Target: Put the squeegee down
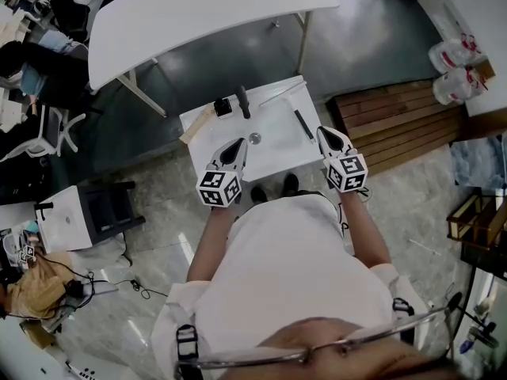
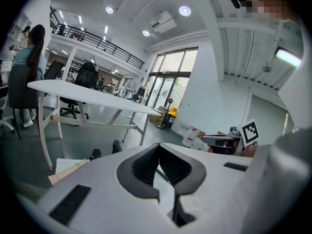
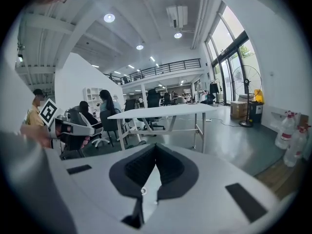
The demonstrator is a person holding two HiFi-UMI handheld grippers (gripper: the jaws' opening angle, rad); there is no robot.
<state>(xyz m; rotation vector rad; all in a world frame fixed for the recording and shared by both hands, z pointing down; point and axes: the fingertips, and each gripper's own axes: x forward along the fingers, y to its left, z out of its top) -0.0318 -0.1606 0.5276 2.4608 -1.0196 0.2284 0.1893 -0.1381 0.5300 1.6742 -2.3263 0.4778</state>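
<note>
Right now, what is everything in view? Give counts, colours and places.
small table: one, white, centre, in front of the person
dark-handled tool: one, black, far edge of the small table
black block: one, just left of that tool
thin bar: one, pale, far right corner of the small table
black stick: one, right side of the small table
round metal piece: one, silver, middle of the small table
wooden strip: one, tan, at the small table's left edge
large table: one, white, beyond
wooden boards: brown, on the floor at right
jugs: two, whitish, upper right
left tongs: white and black, shut, empty
right tongs: white and black, shut, empty
</note>
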